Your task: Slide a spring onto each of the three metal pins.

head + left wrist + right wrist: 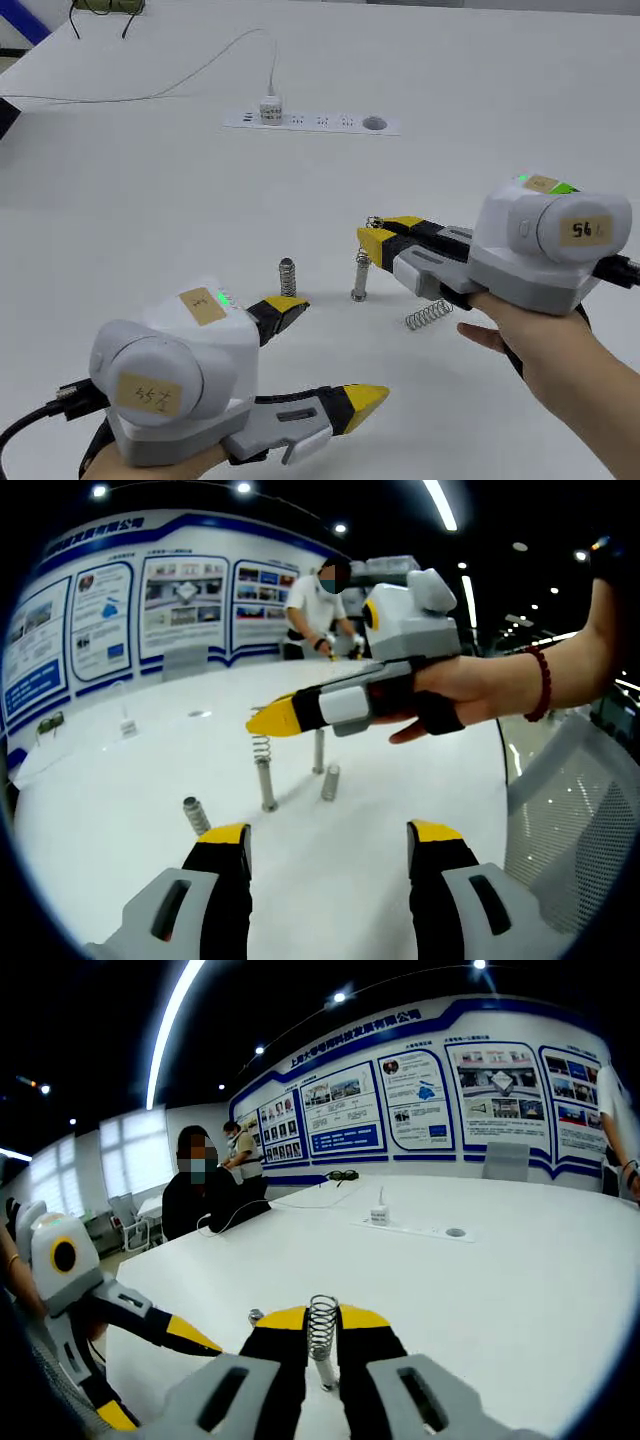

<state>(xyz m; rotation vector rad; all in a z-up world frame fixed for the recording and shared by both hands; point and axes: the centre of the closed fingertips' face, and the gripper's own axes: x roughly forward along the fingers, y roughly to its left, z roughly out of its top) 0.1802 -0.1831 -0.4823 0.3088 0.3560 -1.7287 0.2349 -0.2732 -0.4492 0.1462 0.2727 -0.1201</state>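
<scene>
Pinching a spring (pixel 322 1325) over a pin (pixel 359 282), right fingers (pixel 281 1338) closed; left fingers (pixel 226 848) apart, empty.

Head view: down, from behind left claw (pixel 335 350) and right claw (pixel 375 238). Left gripper view: low over the bench (pixel 400 780), facing the right claw. Right gripper view: close on the pin (pixel 322 1368) beneath it, common to all.

Sprung pin (pixel 287 277) stood upright; second pin (pixel 359 286) upright, coil spring (pixel 363 258) at its tip; loose spring (pixel 428 315) lay flat just beside.
</scene>
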